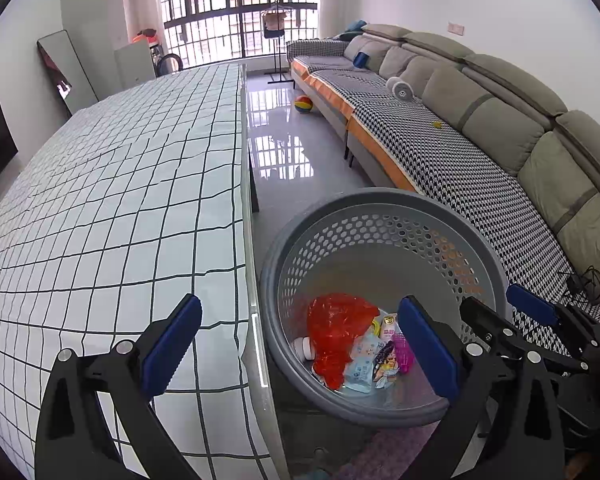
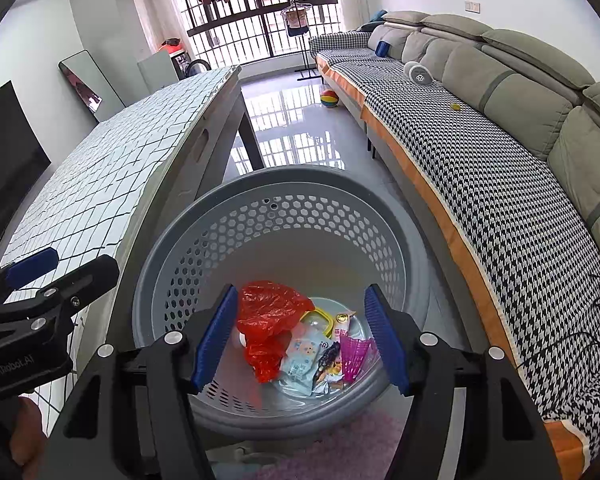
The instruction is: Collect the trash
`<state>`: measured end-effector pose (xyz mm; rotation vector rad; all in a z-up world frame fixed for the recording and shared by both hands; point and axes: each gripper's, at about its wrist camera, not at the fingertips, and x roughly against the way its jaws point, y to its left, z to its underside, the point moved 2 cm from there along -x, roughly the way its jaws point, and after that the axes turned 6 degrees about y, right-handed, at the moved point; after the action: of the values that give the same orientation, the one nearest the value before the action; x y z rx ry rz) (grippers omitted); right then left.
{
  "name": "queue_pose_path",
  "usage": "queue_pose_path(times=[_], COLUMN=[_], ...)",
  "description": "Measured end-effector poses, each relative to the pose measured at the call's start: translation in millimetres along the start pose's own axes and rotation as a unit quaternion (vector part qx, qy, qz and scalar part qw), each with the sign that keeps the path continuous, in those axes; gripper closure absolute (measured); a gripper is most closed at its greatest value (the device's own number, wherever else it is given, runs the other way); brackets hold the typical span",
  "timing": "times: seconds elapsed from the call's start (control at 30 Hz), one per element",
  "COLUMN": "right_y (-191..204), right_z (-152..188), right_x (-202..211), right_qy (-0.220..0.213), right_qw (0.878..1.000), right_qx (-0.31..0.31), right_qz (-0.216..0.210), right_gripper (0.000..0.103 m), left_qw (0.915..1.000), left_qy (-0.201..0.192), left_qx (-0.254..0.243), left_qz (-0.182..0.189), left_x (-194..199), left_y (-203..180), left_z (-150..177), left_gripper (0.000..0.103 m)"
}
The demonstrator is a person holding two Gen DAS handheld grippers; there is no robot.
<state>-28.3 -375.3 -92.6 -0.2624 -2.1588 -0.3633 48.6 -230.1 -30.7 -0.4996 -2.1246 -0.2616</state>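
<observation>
A grey perforated basket [image 1: 384, 204] [image 2: 284, 178] stands on the floor between the table and the sofa. Inside lie a red plastic bag [image 1: 336, 328] [image 2: 268, 316], a light blue wipes packet [image 1: 362, 364] [image 2: 304, 356], a pink plastic piece [image 1: 403, 350] [image 2: 354, 350], a snack wrapper [image 2: 328, 360] and a white bottle [image 1: 302, 348]. My left gripper [image 1: 300, 344] is open and empty, straddling the table edge and the basket rim. My right gripper [image 2: 302, 336] is open and empty above the basket's mouth; it also shows in the left wrist view [image 1: 504, 304].
A long table with a white grid cloth [image 1: 112, 208] [image 2: 100, 176] runs along the left. A grey sofa with a houndstooth cover [image 1: 452, 152] [image 2: 500, 184] runs along the right. A coloured ball [image 1: 303, 104] [image 2: 329, 98] lies on the glossy floor. Black cables [image 2: 596, 312] lie on the sofa.
</observation>
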Motion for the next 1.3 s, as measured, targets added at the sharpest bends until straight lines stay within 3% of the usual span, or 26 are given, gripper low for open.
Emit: queue_pose_path(times=[1.3], right_y=[1.1], right_z=[-1.5], right_x=[2.0], right_qy=[-0.002], right_qw=[1.000], right_qx=[-0.001], right_qz=[-0.003], right_gripper=[0.040], left_qw=[0.9999], left_qy=[0.001], left_qx=[0.005], left_qz=[-0.016], left_x=[-0.2], left_y=[0.0], left_z=[1.1], left_gripper=[0.006])
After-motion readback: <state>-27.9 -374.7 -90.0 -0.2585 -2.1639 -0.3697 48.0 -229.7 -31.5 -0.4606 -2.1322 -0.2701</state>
